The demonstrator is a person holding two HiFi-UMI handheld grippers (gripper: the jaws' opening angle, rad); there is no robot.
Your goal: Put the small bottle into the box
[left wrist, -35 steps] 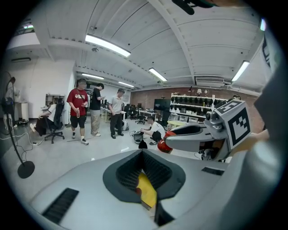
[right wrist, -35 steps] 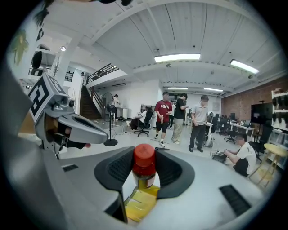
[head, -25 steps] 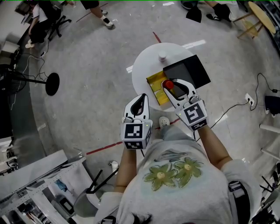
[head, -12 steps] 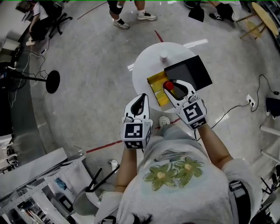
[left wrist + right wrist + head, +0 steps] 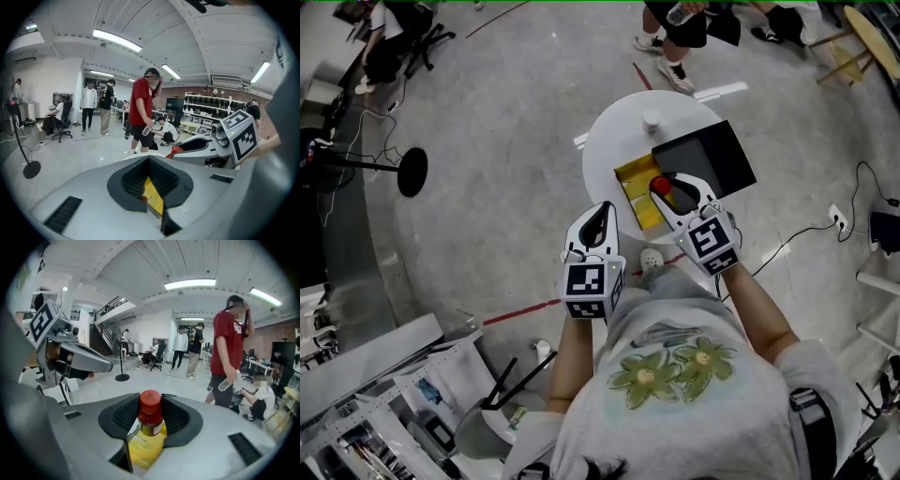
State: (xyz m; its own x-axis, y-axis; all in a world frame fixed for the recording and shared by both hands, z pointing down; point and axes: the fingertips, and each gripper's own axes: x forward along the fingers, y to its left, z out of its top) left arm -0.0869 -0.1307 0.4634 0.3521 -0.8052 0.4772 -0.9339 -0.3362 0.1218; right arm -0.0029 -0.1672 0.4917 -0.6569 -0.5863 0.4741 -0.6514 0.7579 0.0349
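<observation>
Your right tongs are gripping the small red-capped bottle over the open yellow cardboard box, near the front edge of the round white worktop. Left tongs are clenched empty, just by the rim. The head view only catches the cap; the right gripper view shows the body.

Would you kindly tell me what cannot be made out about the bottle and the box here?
1. Bottle: below its cap, the right gripper covers it in the head view. Its label is too small and blurred to read in the right gripper view.
2. Box: its inside lies partly under that gripper in the head view.
3. White thing on the table: too small to name in the head view.
</observation>
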